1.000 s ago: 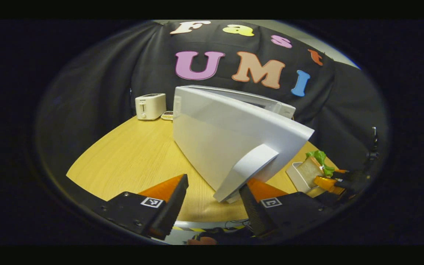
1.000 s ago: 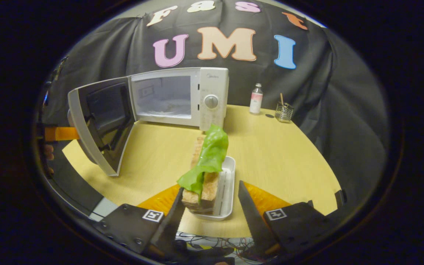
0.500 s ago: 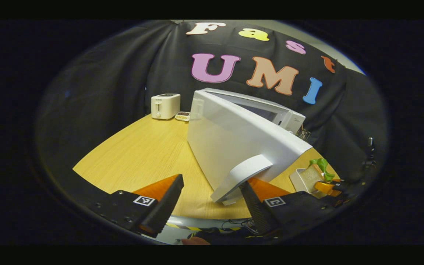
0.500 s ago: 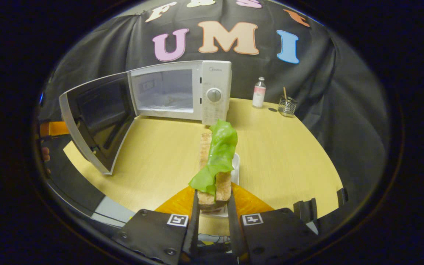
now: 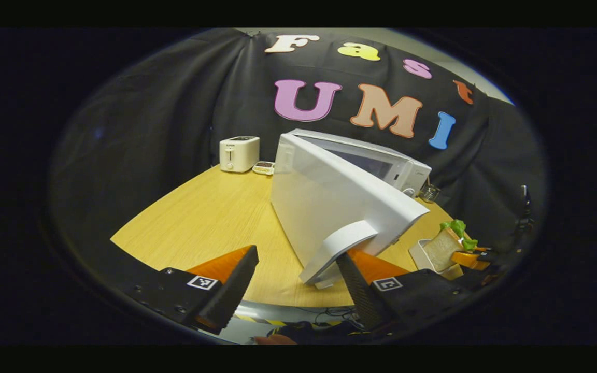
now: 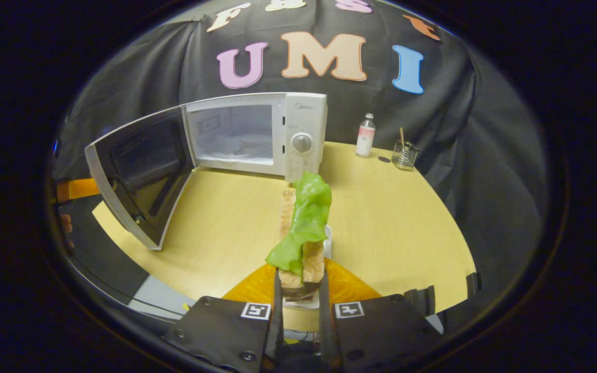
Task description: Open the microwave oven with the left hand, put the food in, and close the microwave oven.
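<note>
I've got the wooden table (image 6: 397, 217) in front of me, and the white microwave (image 6: 257, 134) sits at its far side, cavity showing. Its door (image 6: 132, 176) is swung wide to the left. My left gripper (image 5: 298, 282) has its fingers spread wide, the door's handle (image 5: 340, 246) just ahead between them, the right finger against it. My right gripper (image 6: 299, 305) is clamped tight on the sandwich (image 6: 301, 235), bread with a green lettuce leaf, standing upright over a white tray (image 6: 326, 243) at the near edge. Far right: bottle (image 6: 365, 135), small wire holder (image 6: 404, 154). Far left: toaster (image 5: 238, 153).
</note>
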`<state>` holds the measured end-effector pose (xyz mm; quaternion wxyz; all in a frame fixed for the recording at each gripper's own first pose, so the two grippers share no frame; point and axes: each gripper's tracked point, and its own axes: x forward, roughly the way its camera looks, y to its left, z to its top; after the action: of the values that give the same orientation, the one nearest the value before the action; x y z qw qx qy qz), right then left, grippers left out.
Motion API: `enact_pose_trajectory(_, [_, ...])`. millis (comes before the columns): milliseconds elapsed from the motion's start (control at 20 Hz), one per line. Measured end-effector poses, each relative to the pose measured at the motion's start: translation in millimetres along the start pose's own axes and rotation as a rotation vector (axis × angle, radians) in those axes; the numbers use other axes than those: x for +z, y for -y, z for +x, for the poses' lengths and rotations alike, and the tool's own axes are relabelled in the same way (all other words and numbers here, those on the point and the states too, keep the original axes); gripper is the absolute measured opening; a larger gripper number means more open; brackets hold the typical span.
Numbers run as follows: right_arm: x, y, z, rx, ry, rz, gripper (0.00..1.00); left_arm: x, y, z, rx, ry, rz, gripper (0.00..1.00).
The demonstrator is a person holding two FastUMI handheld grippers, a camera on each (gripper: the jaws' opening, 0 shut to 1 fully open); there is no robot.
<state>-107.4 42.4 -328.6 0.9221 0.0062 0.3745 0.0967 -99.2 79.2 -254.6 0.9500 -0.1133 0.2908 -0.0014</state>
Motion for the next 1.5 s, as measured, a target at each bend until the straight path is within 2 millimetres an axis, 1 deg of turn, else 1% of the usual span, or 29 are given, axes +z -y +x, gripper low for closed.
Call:
enact_pose_trajectory(50, [6, 0, -2, 0.003, 0.007, -0.009, 0.3, 1, 2, -3, -0.006, 0.001, 0.01, 0.93])
enact_pose_trajectory(100, [13, 1, -2, 0.006, 0.014, -0.016, 0.3, 0, 4, -4, -0.012, 0.003, 0.02, 0.93])
enact_pose_trajectory(150, [21, 1, -1, 0.011, 0.021, -0.021, 0.3, 0, 6, -7, -0.016, 0.002, 0.029, 0.88])
enact_pose_trajectory(200, [27, -1, 0, 0.017, 0.03, -0.021, 0.3, 0, 7, -10, -0.021, 0.004, 0.034, 0.93])
enact_pose_trajectory(250, [34, -3, 0, 0.025, 0.039, -0.019, 0.3, 2, 8, -14, -0.023, 0.011, 0.037, 0.88])
enact_pose_trajectory(300, [39, -6, -1, 0.033, 0.047, -0.017, 0.3, 3, 9, -17, -0.026, 0.017, 0.041, 0.88])
enact_pose_trajectory(350, [45, -9, -1, 0.043, 0.052, -0.018, 0.3, 4, 10, -22, -0.031, 0.019, 0.045, 0.93])
enact_pose_trajectory(500, [56, -21, 7, 0.082, 0.045, -0.006, 0.3, 14, 18, -35, -0.055, 0.058, 0.063, 0.93])
enact_pose_trajectory(650, [68, -38, 17, 0.127, 0.029, 0.034, 0.3, 22, 15, -46, -0.033, 0.079, 0.088, 0.92])
enact_pose_trajectory(800, [83, -57, 28, 0.178, 0.018, 0.1, 0.3, 27, 13, -56, -0.021, 0.096, 0.056, 0.93])
enact_pose_trajectory(850, [90, -65, 34, 0.197, 0.013, 0.127, 0.3, 27, 15, -58, -0.023, 0.099, 0.043, 0.93])
enact_pose_trajectory(1000, [107, -87, 54, 0.234, -0.008, 0.205, 0.3, 26, 13, -62, 0.004, 0.101, 0.046, 0.93])
enact_pose_trajectory(1100, [118, -106, 68, 0.264, -0.028, 0.287, 0.3, 28, 12, -69, 0.018, 0.106, 0.044, 0.93])
enact_pose_trajectory(1150, [124, -115, 75, 0.279, -0.041, 0.34, 0.3, 26, 14, -72, 0.016, 0.105, 0.045, 0.93])
enact_pose_trajectory(1250, [136, -131, 89, 0.293, -0.063, 0.439, 0.3, 17, 18, -77, 0.012, 0.079, 0.059, 0.93])
enact_pose_trajectory(1300, [143, -139, 98, 0.299, -0.068, 0.482, 0.3, 14, 20, -81, 0.008, 0.071, 0.066, 0.88])
enact_pose_trajectory(1350, [150, -146, 107, 0.303, -0.071, 0.524, 0.3, 12, 23, -84, 0.005, 0.063, 0.071, 0.93])
enact_pose_trajectory(1500, [160, -164, 129, 0.29, -0.097, 0.635, 0.3, 17, 33, -92, -0.013, 0.078, 0.087, 0.93])
